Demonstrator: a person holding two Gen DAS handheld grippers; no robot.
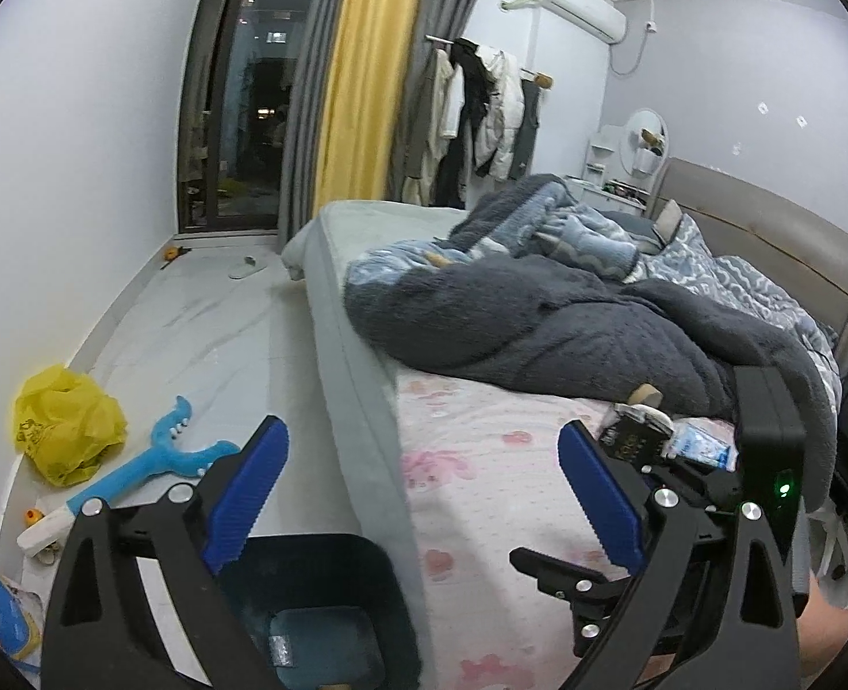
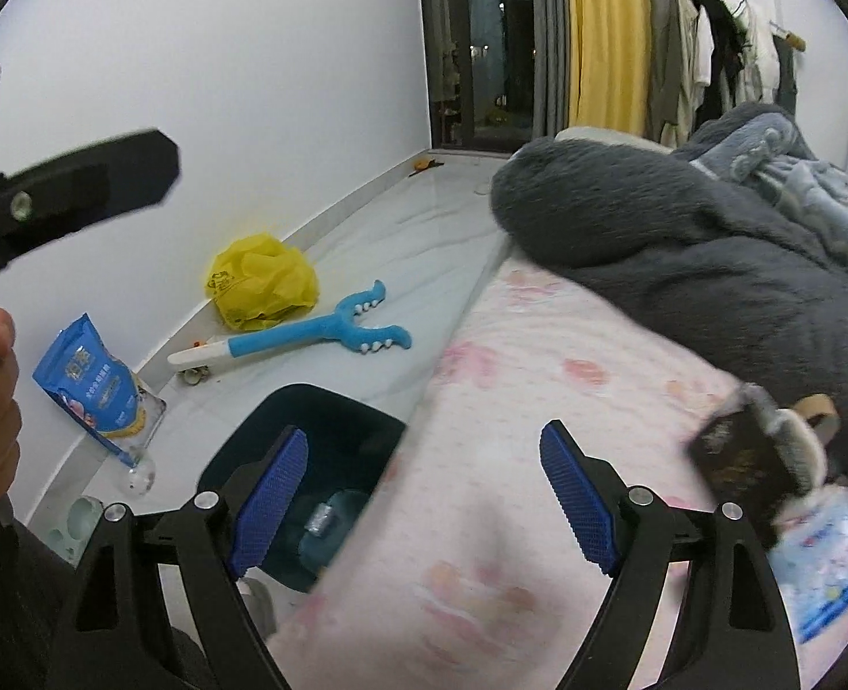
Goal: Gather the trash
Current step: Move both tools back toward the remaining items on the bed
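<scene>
Beside the bed, the dark bin (image 2: 309, 460) sits close for easy drops, while both the left gripper (image 1: 418, 494) and the right gripper (image 2: 424, 494) gape wide, empty, near a dark packet (image 2: 734, 460).

You have one dark square plastic bin (image 2: 309, 420) and one crumpled yellow plastic bag (image 2: 260, 282). You also have one blue forked plush toy (image 2: 332, 330) and one blue printed pouch (image 2: 93, 382).

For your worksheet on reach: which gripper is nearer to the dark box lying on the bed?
Right. The right gripper hangs over the pink sheet with the dark box just to its right. The left gripper straddles the bed's edge above the bin, farther from it.
</scene>
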